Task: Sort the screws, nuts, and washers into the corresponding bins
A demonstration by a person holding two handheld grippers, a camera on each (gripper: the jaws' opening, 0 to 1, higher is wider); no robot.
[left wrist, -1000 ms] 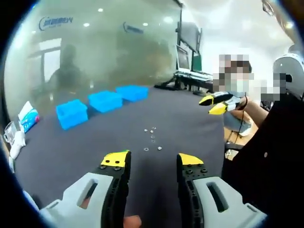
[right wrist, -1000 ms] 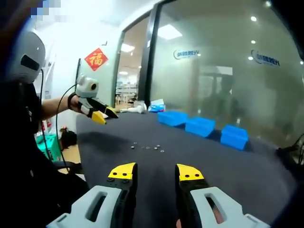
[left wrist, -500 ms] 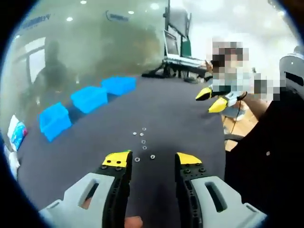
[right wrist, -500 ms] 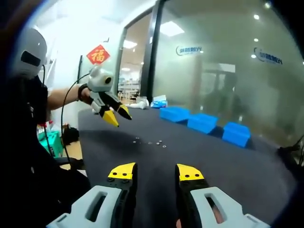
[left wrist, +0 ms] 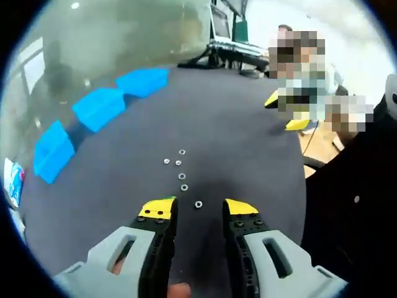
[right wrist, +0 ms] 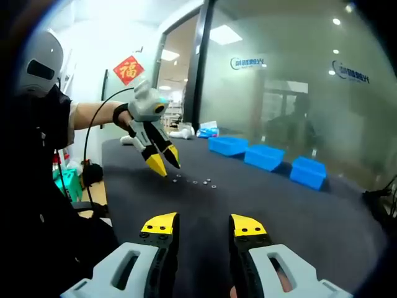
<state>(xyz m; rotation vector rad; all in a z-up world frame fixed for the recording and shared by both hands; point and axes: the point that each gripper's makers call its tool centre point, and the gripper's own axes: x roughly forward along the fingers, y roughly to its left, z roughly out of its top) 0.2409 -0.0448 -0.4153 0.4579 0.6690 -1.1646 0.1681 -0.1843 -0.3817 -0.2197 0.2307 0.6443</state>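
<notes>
Now the left tool (left wrist: 195, 211), jaws apart and empty, hangs just above the nearest small silver nut (left wrist: 198, 203) on the dark table (left wrist: 248, 149): the approach to the first pick. Next: lower, straddle it, close. Right tool (right wrist: 201, 225) open, empty. Three blue plastic bins (left wrist: 98, 107) wait along the far edge.

Blue bins (left wrist: 98, 107), dark grey table (left wrist: 236, 143), yellow-tipped tool (left wrist: 196, 210).

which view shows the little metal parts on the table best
The left gripper view: the small metal parts lie spread just ahead of its jaws, each one separate. In the right gripper view they are tiny specks beside the left gripper.
</notes>
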